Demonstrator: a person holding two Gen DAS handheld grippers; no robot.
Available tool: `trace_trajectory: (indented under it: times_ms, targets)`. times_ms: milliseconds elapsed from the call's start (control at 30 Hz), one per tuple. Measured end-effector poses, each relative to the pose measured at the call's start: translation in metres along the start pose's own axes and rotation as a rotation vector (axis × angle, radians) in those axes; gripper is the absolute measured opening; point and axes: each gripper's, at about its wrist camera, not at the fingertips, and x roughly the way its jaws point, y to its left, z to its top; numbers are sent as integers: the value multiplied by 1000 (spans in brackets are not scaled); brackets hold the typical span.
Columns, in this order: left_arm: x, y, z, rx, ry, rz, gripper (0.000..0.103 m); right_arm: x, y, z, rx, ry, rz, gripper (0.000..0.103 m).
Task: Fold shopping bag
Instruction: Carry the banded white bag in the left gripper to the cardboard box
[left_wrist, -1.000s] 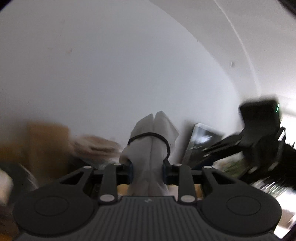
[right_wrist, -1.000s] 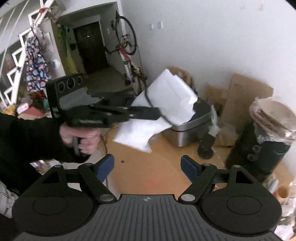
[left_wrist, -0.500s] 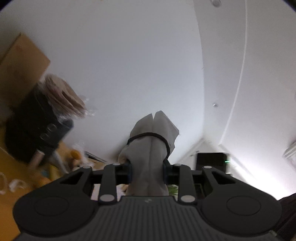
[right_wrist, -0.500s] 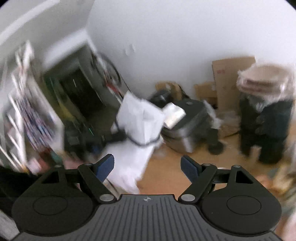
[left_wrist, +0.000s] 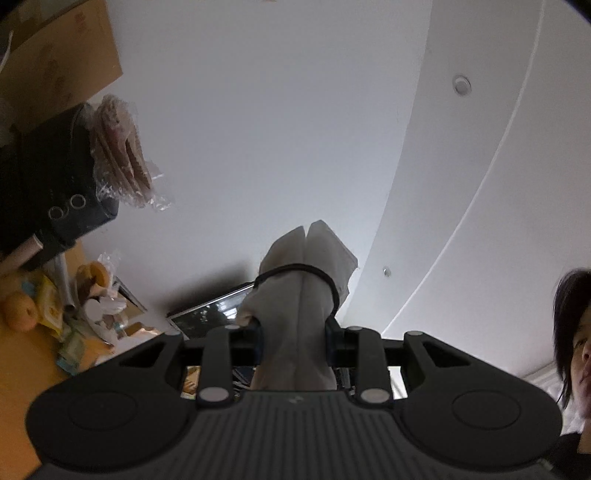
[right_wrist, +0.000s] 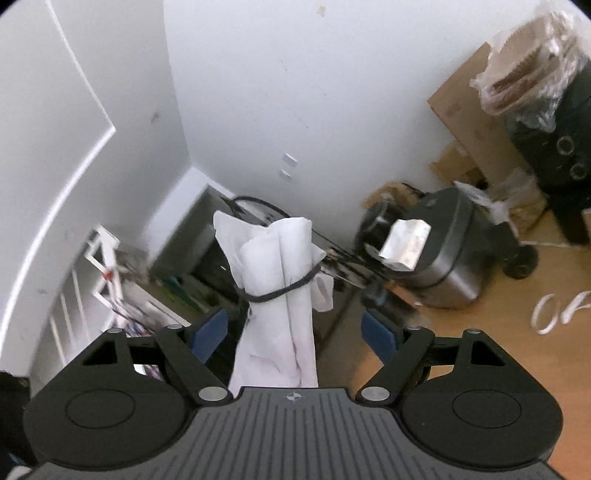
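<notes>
The left gripper (left_wrist: 293, 345) is clamped on a rolled-up white fabric shopping bag (left_wrist: 301, 306), its two blue-padded fingers pressing the bundle from either side. The bag stands up out of the grip against a plain white wall, its upper end splitting into two soft folds, and a thin black elastic band (left_wrist: 295, 271) circles it just above the fingers.

In the right wrist view the same bag (right_wrist: 279, 295) rises between the fingers of the right gripper (right_wrist: 295, 330), which stand wide apart; the blue pads sit clear of the fabric on both sides, with open gaps to each. The black band (right_wrist: 280, 290) slants across the roll here, and a loose flap of fabric hangs off its right side.

Behind the bag a silver, rounded metal bin (right_wrist: 448, 254) stands on the wooden floor (right_wrist: 480, 343) near the wall, with a flat brown cardboard sheet (right_wrist: 471, 110) leaning beyond it.
</notes>
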Motion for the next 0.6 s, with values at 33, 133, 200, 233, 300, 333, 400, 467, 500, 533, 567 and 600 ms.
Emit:
trace_trajectory:
  times_ms: [33, 133, 200, 233, 300, 333, 400, 467, 500, 533, 567, 600]
  targets:
    - [1, 1, 0, -2, 5, 1, 31, 3, -1, -1, 5, 18, 9, 80]
    - [7, 5, 0, -22, 18, -7, 31, 16, -5, -5, 20, 91, 31, 80]
    - [9, 7, 0, -39, 20, -9, 31, 22, -7, -7, 29, 122, 32, 80]
    - [9, 8, 0, -46, 20, -10, 31, 25, -9, -8, 45, 128, 40, 80]
    - [10, 11, 0, -71, 14, -8, 32, 29, -12, -10, 84, 129, 49, 75]
    - [9, 15, -1, -94, 6, -7, 32, 31, -13, -10, 99, 130, 51, 72]
    - [8, 22, -2, -141, -7, 5, 32, 34, -17, -12, 136, 131, 55, 71]
    - [7, 29, -4, -182, -17, 26, 32, 36, -20, -14, 171, 127, 65, 71]
    - [7, 31, -5, -189, -19, 35, 32, 37, -22, -15, 189, 119, 65, 68]
    - [6, 34, -7, -208, -27, 51, 32, 37, -26, -16, 215, 105, 60, 62]
    - [4, 38, -11, -242, -45, 65, 32, 38, -28, -16, 229, 95, 52, 54]
    - [4, 40, -12, -248, -49, 68, 32, 38, -31, -17, 250, 83, 47, 51]
